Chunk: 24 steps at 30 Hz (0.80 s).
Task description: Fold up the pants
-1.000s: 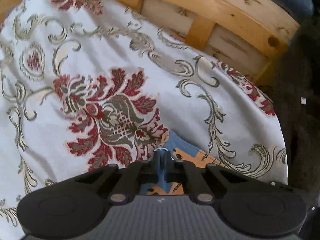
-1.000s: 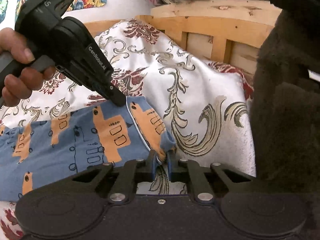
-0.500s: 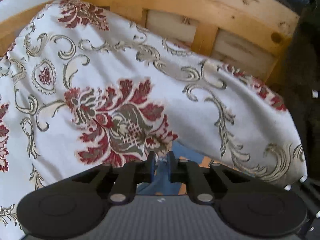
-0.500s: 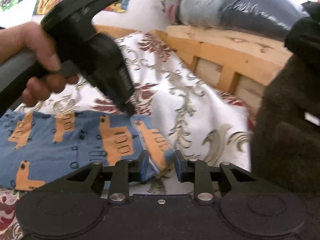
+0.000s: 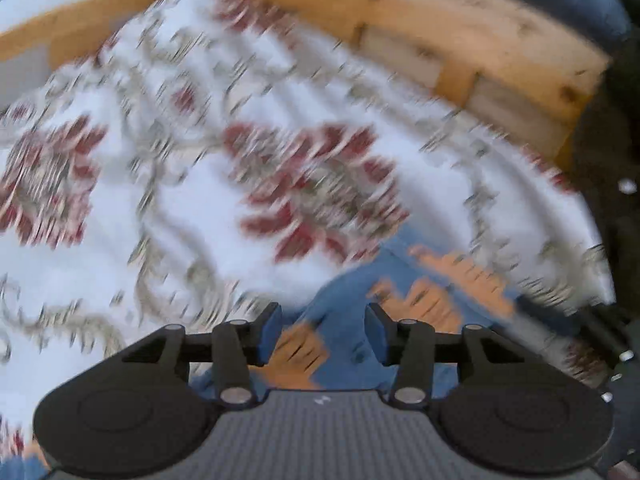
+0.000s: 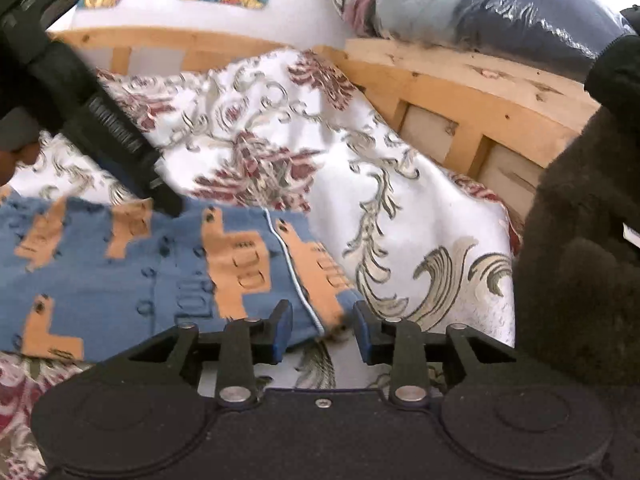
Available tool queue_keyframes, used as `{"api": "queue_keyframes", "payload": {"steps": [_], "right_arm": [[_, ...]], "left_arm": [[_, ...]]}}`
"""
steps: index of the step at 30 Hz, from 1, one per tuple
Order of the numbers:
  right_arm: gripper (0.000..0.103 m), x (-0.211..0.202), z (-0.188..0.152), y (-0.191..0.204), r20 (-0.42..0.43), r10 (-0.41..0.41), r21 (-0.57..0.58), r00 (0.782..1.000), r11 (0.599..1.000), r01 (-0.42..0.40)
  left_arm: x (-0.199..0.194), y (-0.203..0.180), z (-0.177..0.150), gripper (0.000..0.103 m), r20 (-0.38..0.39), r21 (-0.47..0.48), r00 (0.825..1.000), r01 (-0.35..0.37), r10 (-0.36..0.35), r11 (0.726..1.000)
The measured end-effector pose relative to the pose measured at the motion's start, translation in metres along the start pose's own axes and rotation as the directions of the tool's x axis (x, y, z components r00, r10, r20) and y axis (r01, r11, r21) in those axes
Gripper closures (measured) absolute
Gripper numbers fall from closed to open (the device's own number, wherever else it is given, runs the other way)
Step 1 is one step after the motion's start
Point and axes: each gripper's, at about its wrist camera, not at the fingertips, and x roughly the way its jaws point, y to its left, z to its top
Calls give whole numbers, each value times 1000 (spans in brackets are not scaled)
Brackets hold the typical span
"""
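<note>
Already doubled over on the floral bedspread, the blue pants lie flat; left gripper and right gripper hover with fingers wide, holding nothing. Further folds likely remain.

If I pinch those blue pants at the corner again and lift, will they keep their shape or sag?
The blue pants will probably sag: they look like thin knit lying limp and creased on the floral bedspread. Likely light too. The folded edge may slide open, since both grippers, right and left, are open.
</note>
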Motion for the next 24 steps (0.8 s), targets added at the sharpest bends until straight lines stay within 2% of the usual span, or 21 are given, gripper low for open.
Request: {"api": "queue_keyframes", "payload": {"steps": [3, 7, 8, 10, 12, 15, 19, 20, 21, 24], "right_arm": [[63, 6, -3, 1, -21, -16, -16, 1000, 1000, 15], [60, 0, -4, 4, -12, -25, -53, 1000, 998, 25], [59, -5, -4, 3, -7, -27, -54, 1000, 998, 27], [53, -13, -4, 4, 19, -25, -56, 1000, 998, 26], [44, -16, -3, 9, 37, -10, -78, 999, 997, 13], [44, -10, -5, 15, 0, 5, -96, 1000, 995, -5], [41, -13, -4, 15, 20, 1, -87, 1000, 996, 1], [35, -15, -2, 16, 31, 7, -85, 999, 996, -4], [28, -17, -1, 18, 41, 23, -85, 999, 996, -20], [24, -21, 4, 28, 70, 97, -102, 993, 991, -90]], "left_arm": [[18, 7, -5, 52, -15, -2, 996, -85, 85, 996], [20, 15, -7, 50, 18, -81, 996, -83, 85, 993], [16, 15, -8, 50, 31, -83, 996, -83, 85, 993], [1, 14, -12, 44, 70, -68, 992, -97, 102, 993], [-19, 15, -21, 34, 112, -66, 988, -100, 107, 993], [-48, 27, -40, 34, 137, -130, 982, -109, 127, 985], [-86, 60, -76, 34, 126, -239, 972, -166, 200, 957], [-97, 70, -85, 34, 123, -260, 966, -190, 228, 947], [-107, 81, -96, 33, 116, -281, 961, -211, 252, 936], [-133, 111, -128, 30, 79, -350, 948, -263, 308, 899]]}}
